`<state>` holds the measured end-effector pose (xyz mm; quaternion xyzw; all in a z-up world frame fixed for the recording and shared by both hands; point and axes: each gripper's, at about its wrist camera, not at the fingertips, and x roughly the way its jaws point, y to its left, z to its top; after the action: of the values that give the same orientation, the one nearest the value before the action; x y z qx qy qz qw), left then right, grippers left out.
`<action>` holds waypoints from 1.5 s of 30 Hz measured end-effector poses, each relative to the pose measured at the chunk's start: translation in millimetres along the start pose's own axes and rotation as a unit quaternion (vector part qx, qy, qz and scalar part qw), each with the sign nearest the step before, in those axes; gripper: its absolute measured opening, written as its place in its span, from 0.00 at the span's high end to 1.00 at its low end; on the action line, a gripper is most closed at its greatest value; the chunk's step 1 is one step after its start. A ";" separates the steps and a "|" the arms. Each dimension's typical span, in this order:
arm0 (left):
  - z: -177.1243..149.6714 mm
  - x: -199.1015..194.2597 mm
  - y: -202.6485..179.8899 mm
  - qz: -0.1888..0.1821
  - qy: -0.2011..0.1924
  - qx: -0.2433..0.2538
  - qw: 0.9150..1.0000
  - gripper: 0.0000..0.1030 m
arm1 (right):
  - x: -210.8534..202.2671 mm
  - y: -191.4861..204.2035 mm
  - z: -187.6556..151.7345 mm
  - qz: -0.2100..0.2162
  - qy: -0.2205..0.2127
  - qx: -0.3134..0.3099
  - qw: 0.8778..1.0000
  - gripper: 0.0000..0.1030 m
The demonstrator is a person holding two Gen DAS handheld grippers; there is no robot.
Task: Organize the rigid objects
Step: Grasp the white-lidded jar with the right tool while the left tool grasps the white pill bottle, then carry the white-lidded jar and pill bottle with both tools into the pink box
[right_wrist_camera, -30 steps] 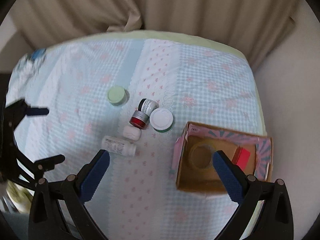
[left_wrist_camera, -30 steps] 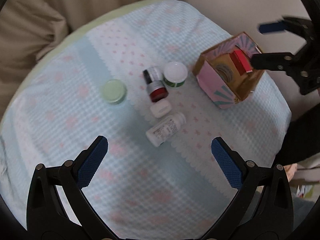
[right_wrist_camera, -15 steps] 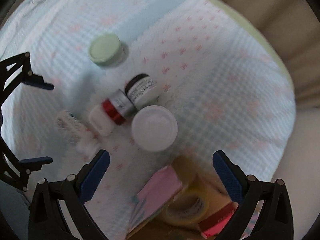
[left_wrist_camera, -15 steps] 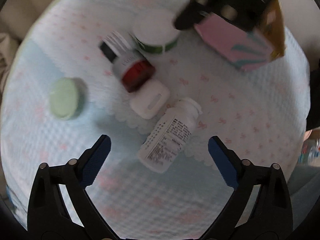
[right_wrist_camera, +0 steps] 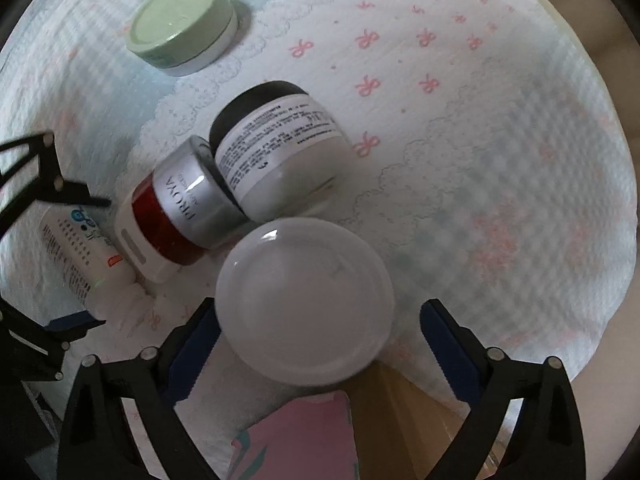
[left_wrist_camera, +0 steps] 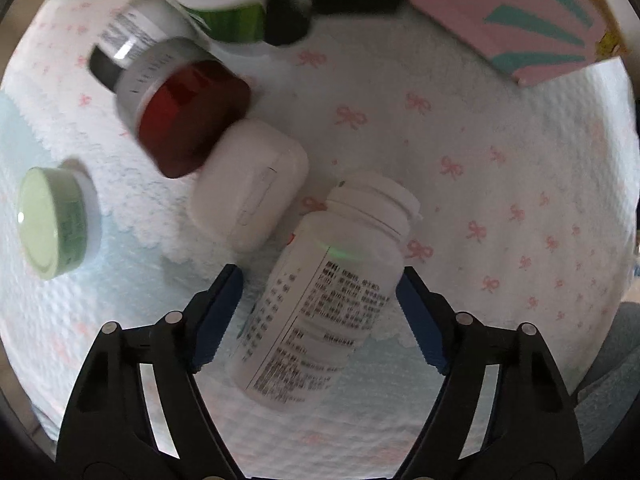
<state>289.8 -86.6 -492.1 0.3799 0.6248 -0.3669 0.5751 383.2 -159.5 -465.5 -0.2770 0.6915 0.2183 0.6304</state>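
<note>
A white pill bottle [left_wrist_camera: 320, 304] lies on its side on the bow-print cloth, between the fingers of my left gripper [left_wrist_camera: 320, 316]. Those jaws are closing; the left pad [left_wrist_camera: 218, 312] still stands clear of the bottle. My right gripper [right_wrist_camera: 320, 344] points down around an upright jar with a white lid [right_wrist_camera: 304, 300]. Its jaws are closing too, with a gap at the right pad [right_wrist_camera: 444, 344]. A red-and-silver jar [right_wrist_camera: 180, 208], a black-lidded white jar [right_wrist_camera: 280, 156] and a small white case [left_wrist_camera: 248, 192] lie packed together between the two grippers.
A green-lidded jar [right_wrist_camera: 180, 20] stands apart on the pale blue cloth. A pink-sided cardboard box [left_wrist_camera: 532, 28] sits close beside the white-lidded jar. The cloth-covered table [right_wrist_camera: 500, 160] is round, with a beige curtain beyond its edge.
Both grippers have come down close to the table. The left jaws have narrowed around the pill bottle. The right gripper has moved from above the box to the white-lidded jar.
</note>
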 end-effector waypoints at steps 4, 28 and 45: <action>3.0 4.8 -9.7 0.023 -0.002 0.016 1.000 0.41 | 9.8 -3.2 6.2 0.012 0.013 0.006 1.000 0.28; -64.6 -55.5 41.4 -0.057 -0.060 -0.197 0.977 0.52 | -58.1 6.5 -37.6 0.025 -0.048 0.154 0.987 0.35; -144.0 -198.7 28.1 -0.055 -0.203 -0.303 0.930 0.52 | -191.3 81.2 -102.6 0.066 -0.188 0.293 0.935 0.35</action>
<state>261.5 44.2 -284.5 0.0699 0.5962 -0.2606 0.7561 262.6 -144.6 -268.1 0.0119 0.6102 0.0953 0.7864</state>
